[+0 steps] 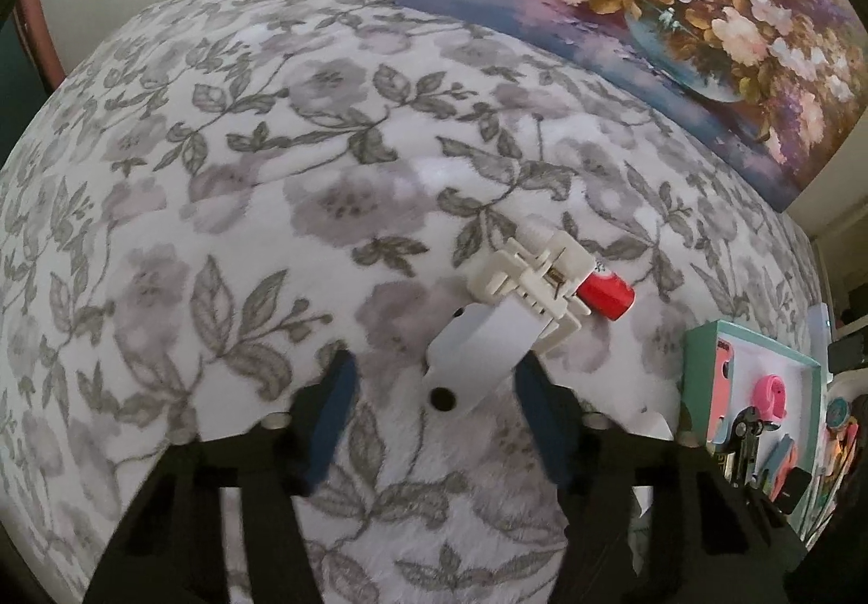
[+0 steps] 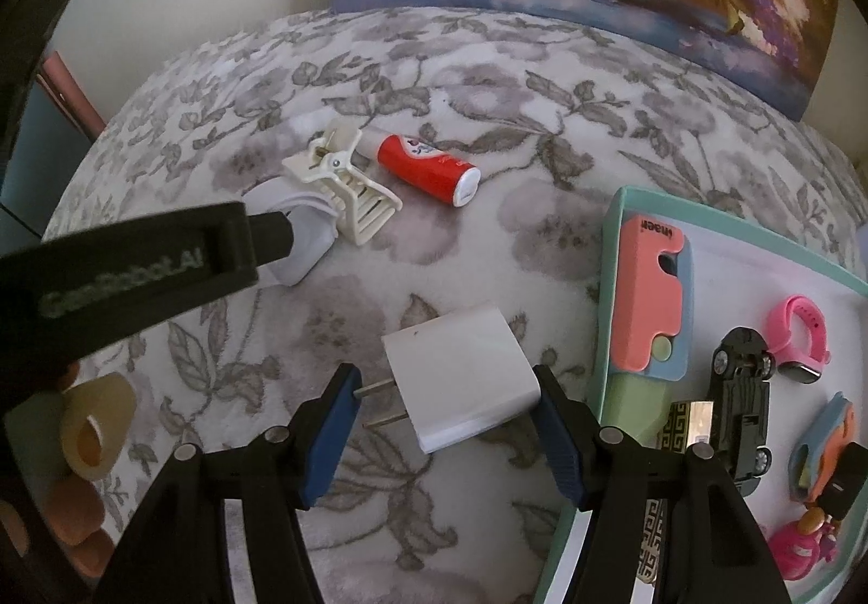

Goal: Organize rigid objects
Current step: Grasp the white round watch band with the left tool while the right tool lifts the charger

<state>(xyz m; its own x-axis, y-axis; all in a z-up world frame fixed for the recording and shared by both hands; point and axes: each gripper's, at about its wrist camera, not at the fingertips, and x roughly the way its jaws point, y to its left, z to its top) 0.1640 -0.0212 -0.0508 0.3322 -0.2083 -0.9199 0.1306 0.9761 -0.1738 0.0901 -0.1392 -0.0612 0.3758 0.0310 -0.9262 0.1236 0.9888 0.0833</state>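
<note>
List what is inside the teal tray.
In the teal tray: a pink-and-blue case, a black toy car, a pink watch, a patterned black-and-gold item and small colourful toys. The right gripper covers the tray's near corner.

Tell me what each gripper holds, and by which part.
Right gripper grips the white plug adapter by prong tips and back end. Left gripper holds nothing; a white piece sits between its open jaws.
</note>
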